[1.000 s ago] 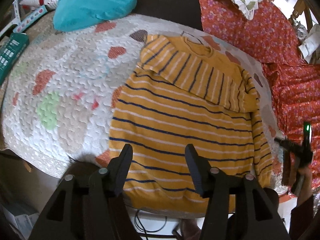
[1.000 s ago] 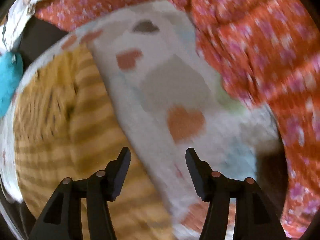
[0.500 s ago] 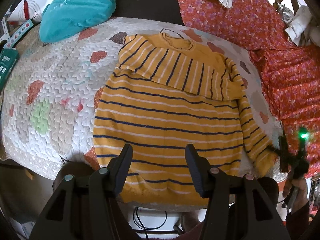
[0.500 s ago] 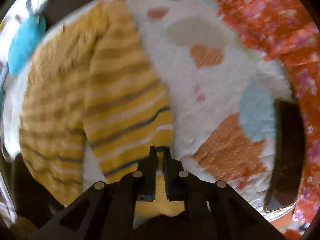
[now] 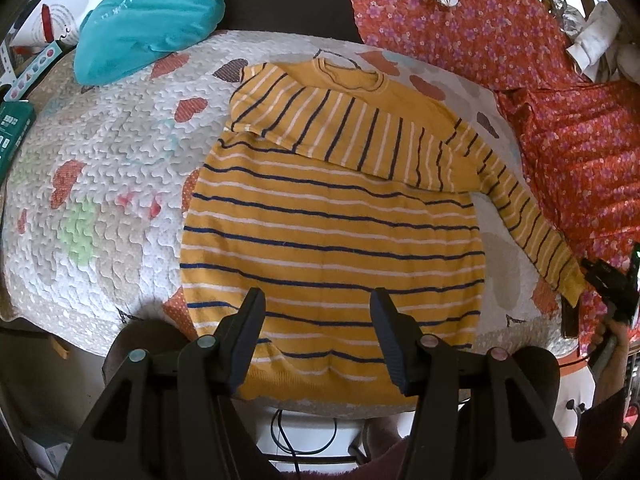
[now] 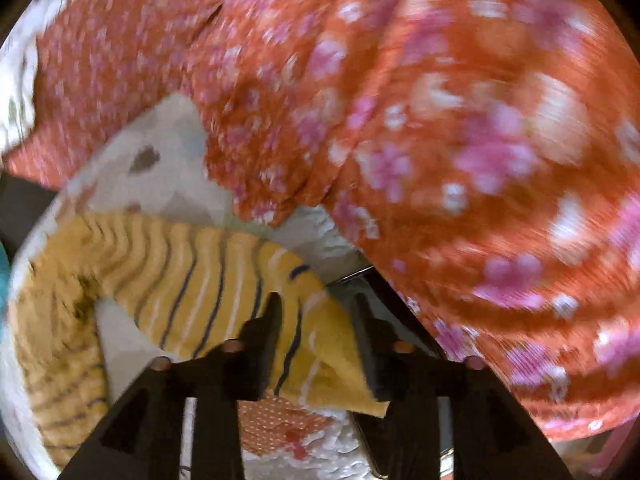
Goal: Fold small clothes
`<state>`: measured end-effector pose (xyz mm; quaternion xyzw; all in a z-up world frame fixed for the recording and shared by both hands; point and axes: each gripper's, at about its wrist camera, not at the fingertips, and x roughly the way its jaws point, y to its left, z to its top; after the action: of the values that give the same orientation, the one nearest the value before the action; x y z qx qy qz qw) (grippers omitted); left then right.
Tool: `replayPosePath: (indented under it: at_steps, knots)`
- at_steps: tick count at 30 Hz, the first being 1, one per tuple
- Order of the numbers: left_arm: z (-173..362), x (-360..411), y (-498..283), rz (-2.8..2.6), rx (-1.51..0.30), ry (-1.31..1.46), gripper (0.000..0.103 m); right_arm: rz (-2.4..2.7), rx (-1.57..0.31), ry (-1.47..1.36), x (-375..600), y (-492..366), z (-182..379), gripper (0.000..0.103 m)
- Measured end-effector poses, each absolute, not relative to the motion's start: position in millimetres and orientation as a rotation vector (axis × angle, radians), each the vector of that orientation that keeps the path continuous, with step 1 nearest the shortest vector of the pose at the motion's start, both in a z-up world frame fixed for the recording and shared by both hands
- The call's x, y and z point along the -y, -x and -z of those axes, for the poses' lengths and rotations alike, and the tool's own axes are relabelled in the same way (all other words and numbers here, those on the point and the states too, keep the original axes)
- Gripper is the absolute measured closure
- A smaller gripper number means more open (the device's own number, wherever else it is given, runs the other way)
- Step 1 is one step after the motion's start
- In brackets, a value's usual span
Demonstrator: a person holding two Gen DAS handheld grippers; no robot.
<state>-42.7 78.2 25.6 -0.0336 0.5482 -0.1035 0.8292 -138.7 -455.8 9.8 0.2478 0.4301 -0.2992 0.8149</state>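
A yellow sweater (image 5: 332,236) with navy and white stripes lies flat on a white quilt (image 5: 100,184). One sleeve is folded across its chest. The other sleeve (image 5: 528,224) stretches out to the right, its cuff at the quilt's edge. My left gripper (image 5: 316,320) is open and empty above the sweater's hem. My right gripper (image 6: 316,320) shows in the left wrist view (image 5: 612,284) at the far right. Its jaws stand apart around the sleeve cuff (image 6: 320,344), which lies between the fingers. The right wrist view is blurred.
A teal cushion (image 5: 148,20) lies at the quilt's back left. Red floral fabric (image 5: 540,80) covers the right side and fills the right wrist view (image 6: 440,140). A green box (image 5: 12,136) sits at the far left. A dark flat object (image 6: 360,276) lies beside the cuff.
The right gripper closed on the sleeve cuff, pulled the sleeve out to the right, and its jaws now stand apart. The left gripper drew back slightly and stayed open.
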Motion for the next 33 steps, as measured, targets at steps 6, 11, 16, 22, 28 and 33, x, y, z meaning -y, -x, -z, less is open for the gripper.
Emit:
replayPosePath:
  at_steps: [6, 11, 16, 22, 28, 33]
  knots:
    - [-20, -79, 40, 0.221, -1.181, 0.088, 0.05, 0.498, -0.829, -0.837, 463, 180, 5, 0.061]
    - [-14, -72, 39, 0.235, -1.197, 0.073, 0.05, 0.429, -0.867, -1.021, 450, 191, 47, 0.05]
    - [-15, -68, 41, 0.244, -1.197, 0.064, 0.05, 0.487, -0.834, -1.084, 456, 170, 69, 0.05]
    - [-15, -76, 39, 0.235, -1.195, 0.099, 0.05, 0.682, -0.907, -0.865, 449, 120, 58, 0.096]
    - [-13, -103, 29, 0.227, -1.177, 0.167, 0.05, 0.679, -0.856, -0.626, 421, 85, -10, 0.098]
    - [-9, -130, 22, 0.214, -1.164, 0.247, 0.05, 0.447, -0.784, -0.363, 332, 12, -88, 0.098]
